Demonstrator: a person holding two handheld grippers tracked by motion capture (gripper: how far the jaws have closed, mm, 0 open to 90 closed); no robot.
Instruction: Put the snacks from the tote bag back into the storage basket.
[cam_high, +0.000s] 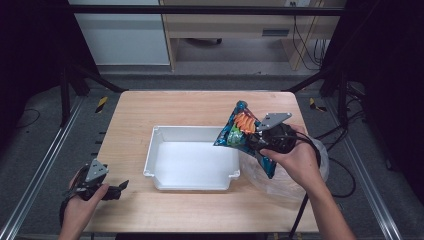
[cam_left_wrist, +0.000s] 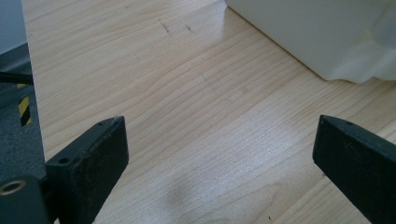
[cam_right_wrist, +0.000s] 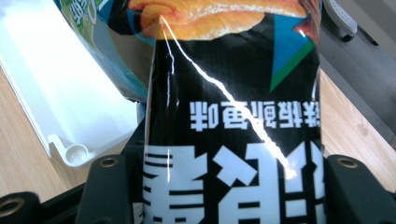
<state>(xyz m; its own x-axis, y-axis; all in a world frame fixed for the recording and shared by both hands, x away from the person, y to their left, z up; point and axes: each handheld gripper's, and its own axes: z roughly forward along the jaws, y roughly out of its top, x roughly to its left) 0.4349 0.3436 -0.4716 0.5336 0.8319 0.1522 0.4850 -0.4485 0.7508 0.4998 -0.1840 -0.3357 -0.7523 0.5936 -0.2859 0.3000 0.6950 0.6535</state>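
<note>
A blue, black and orange snack bag (cam_high: 243, 131) hangs in the air over the right end of a white tray (cam_high: 165, 132), with my right gripper (cam_high: 261, 139) shut on it. In the right gripper view the bag (cam_right_wrist: 233, 116) stands between the two black jaws, and the tray's corner (cam_right_wrist: 70, 151) lies to its left. My left gripper (cam_high: 119, 189) rests low near the table's front left edge, open and holding nothing. In the left gripper view its jaws stand wide apart over bare wood (cam_left_wrist: 210, 121), and the tray's white wall (cam_left_wrist: 317, 37) is at the upper right.
A clear plastic bag (cam_high: 295, 175) lies on the table right of the tray, under the person's right hand. The wooden table (cam_high: 200, 210) has free room in front of and behind the tray. Metal rails and cables run along both sides.
</note>
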